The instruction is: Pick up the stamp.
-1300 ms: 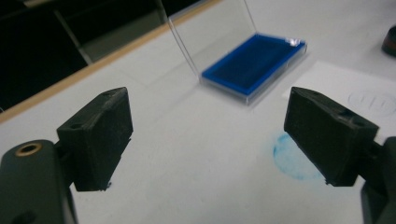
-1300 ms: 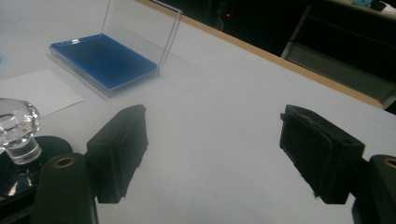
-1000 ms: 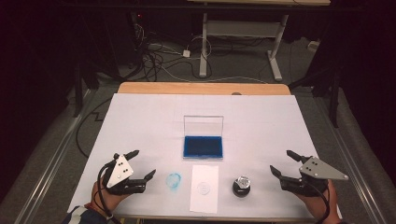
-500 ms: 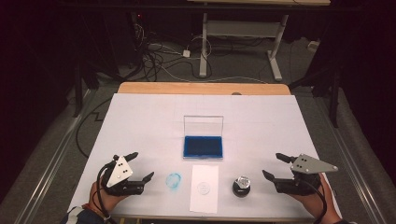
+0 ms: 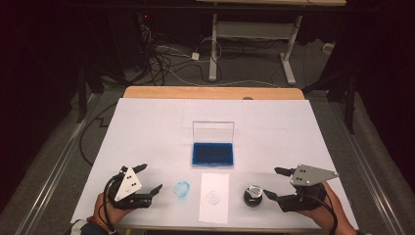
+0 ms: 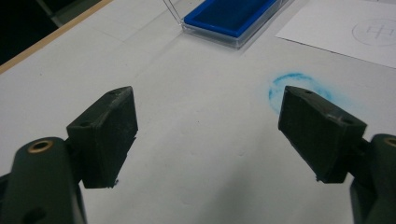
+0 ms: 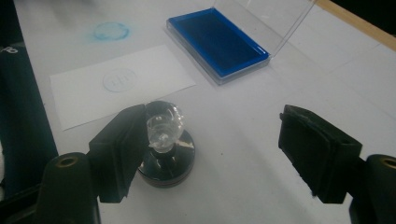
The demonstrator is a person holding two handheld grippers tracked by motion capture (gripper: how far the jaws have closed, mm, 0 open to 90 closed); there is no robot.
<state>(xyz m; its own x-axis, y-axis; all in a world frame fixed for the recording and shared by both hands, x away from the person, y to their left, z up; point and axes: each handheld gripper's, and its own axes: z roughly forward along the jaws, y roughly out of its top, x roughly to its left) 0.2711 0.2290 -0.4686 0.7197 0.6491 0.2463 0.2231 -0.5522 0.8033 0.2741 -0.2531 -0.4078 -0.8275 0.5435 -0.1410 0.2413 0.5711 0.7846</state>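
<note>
— What's lying on the white table cover point(image 5: 147, 132), left to right?
— The left gripper point(image 5: 147, 181) is hovering near the front edge, jaws apart, empty. Beside it a blue ink smudge point(image 5: 182, 188) is showing, then a paper slip point(image 5: 214, 196) with a faint circle, then the round stamp point(image 5: 253, 195). The open ink pad point(image 5: 213, 153) is sitting behind the slip.
— And the right?
— The right gripper point(image 5: 275, 183) is waiting just beside the stamp, jaws wide. Cables point(image 5: 171, 63) are trailing across the dark floor beyond.

A white-covered table point(image 5: 147, 127) carries an open blue ink pad point(image 5: 213, 152) at its middle. Nearer the person lies a white paper sheet point(image 5: 214, 197), a blue smudge point(image 5: 183, 189) to its left, a round stamp point(image 5: 253, 195) to its right.
</note>
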